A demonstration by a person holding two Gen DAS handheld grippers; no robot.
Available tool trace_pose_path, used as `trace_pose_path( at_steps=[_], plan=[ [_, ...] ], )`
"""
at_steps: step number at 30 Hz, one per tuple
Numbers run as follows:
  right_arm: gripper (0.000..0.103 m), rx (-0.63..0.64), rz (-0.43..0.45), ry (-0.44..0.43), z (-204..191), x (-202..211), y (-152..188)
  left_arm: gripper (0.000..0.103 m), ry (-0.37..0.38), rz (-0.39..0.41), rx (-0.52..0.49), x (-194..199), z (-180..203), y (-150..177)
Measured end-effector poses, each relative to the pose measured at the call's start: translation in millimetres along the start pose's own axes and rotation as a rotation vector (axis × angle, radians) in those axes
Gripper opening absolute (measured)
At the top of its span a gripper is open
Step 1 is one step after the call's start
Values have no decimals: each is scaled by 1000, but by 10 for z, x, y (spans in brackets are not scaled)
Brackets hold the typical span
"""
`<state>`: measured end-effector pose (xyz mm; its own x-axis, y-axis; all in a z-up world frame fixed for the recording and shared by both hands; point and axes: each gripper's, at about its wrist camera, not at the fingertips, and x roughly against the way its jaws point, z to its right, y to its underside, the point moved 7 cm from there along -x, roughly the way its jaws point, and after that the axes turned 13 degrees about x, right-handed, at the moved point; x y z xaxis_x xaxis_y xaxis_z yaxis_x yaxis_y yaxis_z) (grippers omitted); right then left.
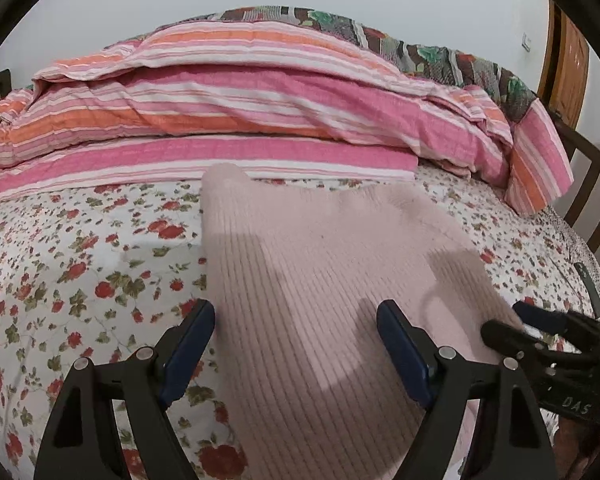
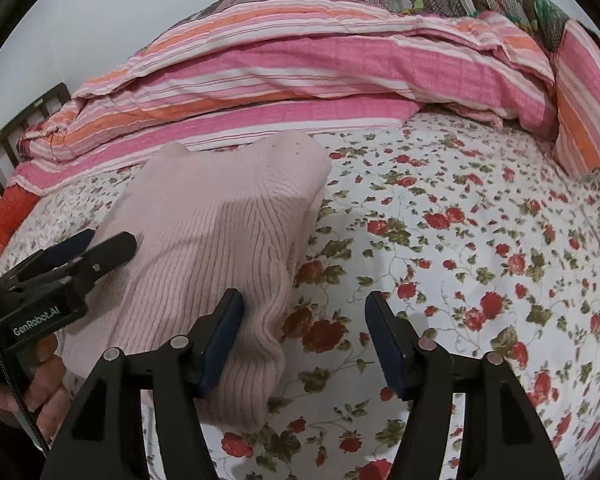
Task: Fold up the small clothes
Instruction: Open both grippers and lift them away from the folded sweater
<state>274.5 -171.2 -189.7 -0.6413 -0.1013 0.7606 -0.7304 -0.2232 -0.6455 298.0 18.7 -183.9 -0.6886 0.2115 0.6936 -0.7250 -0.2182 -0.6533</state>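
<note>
Both grippers, left gripper (image 1: pixel 296 344) and right gripper (image 2: pixel 304 332), are hovering spread apart; I'm judging the pink knit (image 2: pixel 220 232) soft, limp, best pinched at its near corners.

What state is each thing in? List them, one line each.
Sweater: folded, flat on the sheet.
Left gripper: open, straddling the sweater's left edge.
Right gripper: open, at the sweater's right edge.
Quilt: bunched up behind the sweater.
Sheet: spread flat.

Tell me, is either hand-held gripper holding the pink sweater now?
No. Left hand-held gripper and right hand-held gripper are both open; the pink sweater lies free on the bed.
</note>
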Motion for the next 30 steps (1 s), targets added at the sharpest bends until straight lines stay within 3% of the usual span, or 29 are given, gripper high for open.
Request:
trace_pose_path(
  at_steps=[8, 11, 13, 14, 18, 25, 30],
  plan=[
    [63, 0, -15, 37, 145, 260, 100, 83, 5, -20, 55, 221, -153, 105],
    [69, -9, -20, 55, 227, 445, 132, 83, -10, -49, 132, 342, -244, 158],
    [83, -9, -13, 62, 260, 578, 148, 83, -28, -65, 166, 423, -287, 197],
    [84, -16, 0, 56, 278, 674, 156, 83, -51, -66, 177, 504, -297, 217],
    [91, -30, 30, 51, 283, 1011, 192, 83, -79, -29, 170, 872, -198, 212],
    [100, 11, 104, 85, 104, 1642, 176, 94, -142, 67, 109, 1584, 93, 158],
    [101, 28, 136, 88, -13, 1932, 190, 94, -164, 88, 103, 1940, 175, 176]
  ],
)
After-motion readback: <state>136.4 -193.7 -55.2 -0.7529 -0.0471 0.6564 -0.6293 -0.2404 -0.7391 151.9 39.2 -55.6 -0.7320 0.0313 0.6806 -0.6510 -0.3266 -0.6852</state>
